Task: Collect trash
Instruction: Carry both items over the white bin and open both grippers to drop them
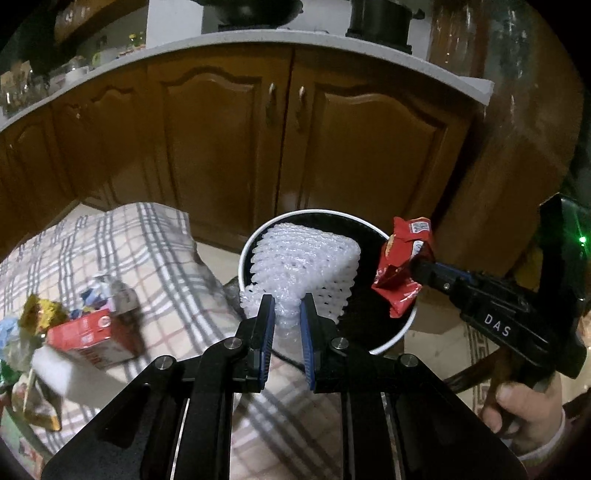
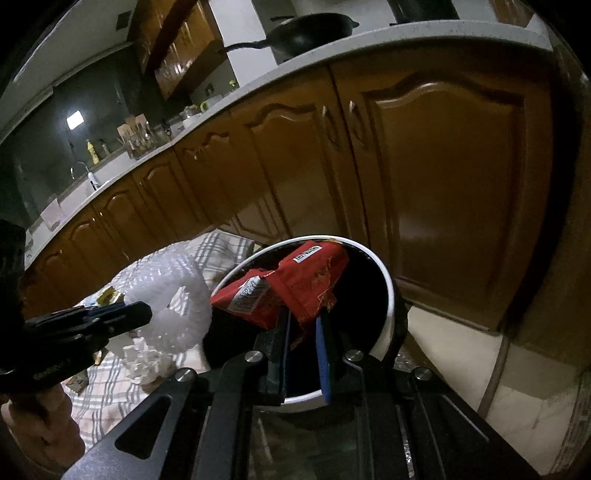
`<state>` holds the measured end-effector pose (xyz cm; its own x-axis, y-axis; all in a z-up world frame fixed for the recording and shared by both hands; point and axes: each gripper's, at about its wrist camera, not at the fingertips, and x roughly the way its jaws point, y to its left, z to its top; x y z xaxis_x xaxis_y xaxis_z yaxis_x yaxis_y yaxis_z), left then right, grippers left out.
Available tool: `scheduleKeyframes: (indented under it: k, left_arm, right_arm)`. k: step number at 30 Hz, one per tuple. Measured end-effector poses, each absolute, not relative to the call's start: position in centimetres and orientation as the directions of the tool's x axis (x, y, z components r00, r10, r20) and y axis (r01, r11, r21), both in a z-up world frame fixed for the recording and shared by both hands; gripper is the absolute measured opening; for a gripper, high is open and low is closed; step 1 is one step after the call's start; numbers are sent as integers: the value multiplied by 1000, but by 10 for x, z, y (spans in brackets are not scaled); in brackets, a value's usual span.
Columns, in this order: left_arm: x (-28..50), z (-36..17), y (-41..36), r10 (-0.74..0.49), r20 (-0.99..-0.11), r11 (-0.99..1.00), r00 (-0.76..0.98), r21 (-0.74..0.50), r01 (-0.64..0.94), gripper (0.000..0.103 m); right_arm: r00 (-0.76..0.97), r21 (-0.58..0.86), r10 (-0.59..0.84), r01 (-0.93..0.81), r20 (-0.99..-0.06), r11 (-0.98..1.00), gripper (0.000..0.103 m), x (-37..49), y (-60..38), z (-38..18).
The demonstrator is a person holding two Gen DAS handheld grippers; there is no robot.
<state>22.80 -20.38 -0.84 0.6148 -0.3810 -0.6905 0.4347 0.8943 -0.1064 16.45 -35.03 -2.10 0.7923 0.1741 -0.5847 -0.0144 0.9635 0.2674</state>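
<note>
1. The left gripper is clamped on the pinched end of a white foam fruit net; the net fans out over the near-left part of the opening of a round bin with a white rim and a dark inside.
2. In the right wrist view the same foam net shows as a looped white tube sticking out of the left gripper, just left of the bin.
3. The right gripper is closed on a crumpled red snack wrapper, held over the bin's mouth. A white label patch on the wrapper carries dark print, too small and skewed to read.
4. From the left wrist view the red wrapper hangs at the bin's right rim, pinched by the right gripper, whose black body bears the white letters "DAS".
5. The person's right hand grips the handle below that lettering.
6. Left of the bin a plaid cloth is spread out with more litter on it: a red-and-white carton lying on its side, a gold foil wrapper and other scraps. The carton's print is blurred.
7. Brown wooden cabinet doors under a pale countertop stand behind the bin, and a dark wok sits on the countertop.
</note>
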Motion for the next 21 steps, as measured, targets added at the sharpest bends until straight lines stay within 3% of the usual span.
scheduleKeyframes:
  k: [14, 17, 19, 21]
  left_arm:
    - [258, -26, -225, -372, -729, 889, 575, -102, 447, 13]
    - [262, -31, -227, -373, -737, 886, 564, -104, 451, 15]
    - [263, -33, -228, -373, -741, 886, 559, -105, 452, 27]
    - [262, -33, -227, -369, -739, 890, 564, -105, 445, 53]
  right_arm:
    - [745, 246, 176, -17, -643, 969, 13, 196, -357, -34]
    - [738, 240, 174, -17, -652, 971, 17, 198, -357, -36]
    - [734, 250, 179, -13, -655, 968, 22, 200, -359, -36]
    - [732, 254, 180, -9, -658, 967, 34, 201, -361, -36]
